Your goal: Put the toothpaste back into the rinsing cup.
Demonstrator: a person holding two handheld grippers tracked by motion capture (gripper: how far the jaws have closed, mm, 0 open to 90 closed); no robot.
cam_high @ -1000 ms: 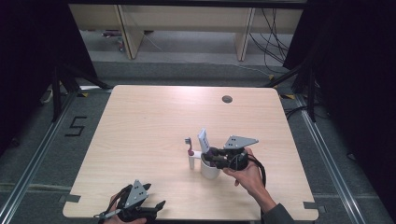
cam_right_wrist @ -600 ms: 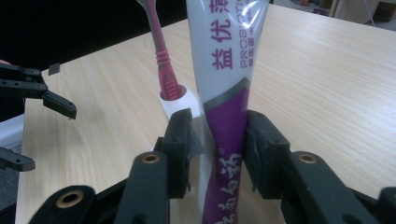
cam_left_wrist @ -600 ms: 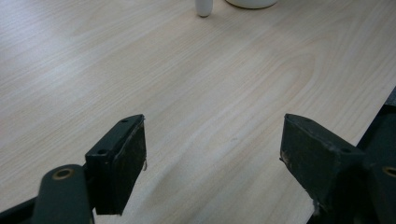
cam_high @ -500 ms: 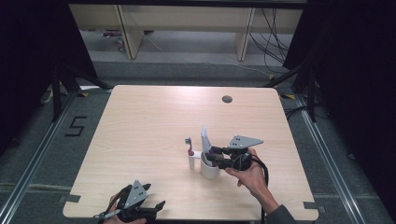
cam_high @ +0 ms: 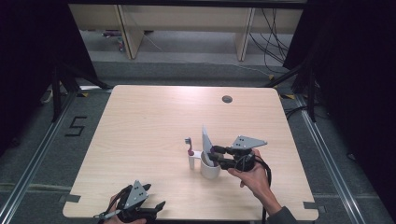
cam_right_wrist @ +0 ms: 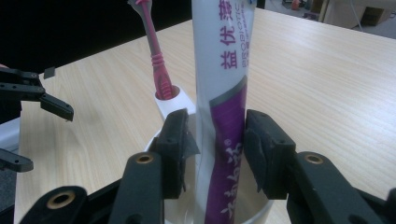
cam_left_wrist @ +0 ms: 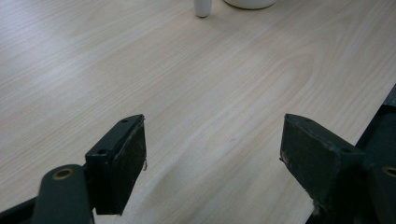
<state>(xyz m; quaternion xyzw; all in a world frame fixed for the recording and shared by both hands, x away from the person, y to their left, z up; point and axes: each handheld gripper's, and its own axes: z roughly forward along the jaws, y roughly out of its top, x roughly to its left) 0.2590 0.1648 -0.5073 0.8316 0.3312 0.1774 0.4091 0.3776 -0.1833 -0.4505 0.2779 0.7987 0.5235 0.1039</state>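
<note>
Your right tongs [cam_high: 215,156] are clamped on one toothpaste tube [cam_high: 207,143], white with a purple band, which stands nearly upright with its lower end inside one white cup [cam_high: 209,169]. In the right gripper view the two black jaws press the tube [cam_right_wrist: 223,121] from either side, just above the cup's rim [cam_right_wrist: 154,140]. The cup sits a little right of the middle of the surface [cam_high: 149,126], toward your side.

Touching the cup's left side is one small white holder [cam_high: 192,160], and in it stands one pink toothbrush [cam_high: 189,145], head up. The right gripper view shows its pink handle [cam_right_wrist: 158,60] dropping into the holder's hole [cam_right_wrist: 173,103], just behind the tube.

Your left tongs [cam_high: 156,207] rest at the near edge of the surface, well apart from the cup, with the jaws spread wide and nothing between them; the left gripper view shows bare wood between the two pads [cam_left_wrist: 212,163]. At the top of that view you can see the foot of the holder [cam_left_wrist: 202,7] and the base of the cup [cam_left_wrist: 250,3].

One dark round hole [cam_high: 227,99] sits near the far edge of the surface.
</note>
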